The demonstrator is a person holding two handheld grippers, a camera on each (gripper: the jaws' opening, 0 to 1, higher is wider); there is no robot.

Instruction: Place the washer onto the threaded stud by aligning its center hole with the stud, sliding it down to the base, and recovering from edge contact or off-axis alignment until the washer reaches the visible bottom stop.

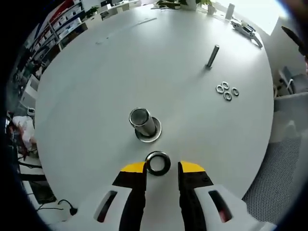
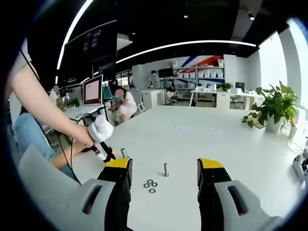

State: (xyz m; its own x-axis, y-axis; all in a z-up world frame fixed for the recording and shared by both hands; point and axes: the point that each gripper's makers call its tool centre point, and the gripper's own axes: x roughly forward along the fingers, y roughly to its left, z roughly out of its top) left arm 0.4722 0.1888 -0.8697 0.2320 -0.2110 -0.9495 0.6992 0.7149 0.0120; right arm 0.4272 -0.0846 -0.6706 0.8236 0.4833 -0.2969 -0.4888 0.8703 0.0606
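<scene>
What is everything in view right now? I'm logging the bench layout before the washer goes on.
Threaded stud: one, silver, upright on a round base, table centre.
Washer: one, dark metal, held between the left gripper's jaws, short of the stud.
Small stud: one, grey, upright, farther back.
Spare washers: four, silver, clustered beside the small stud.
Table: one, white, round.
Potted plant: one, green, table edge.
Left gripper: yellow-tipped, black and white.
Right gripper: open, raised above the table.
</scene>
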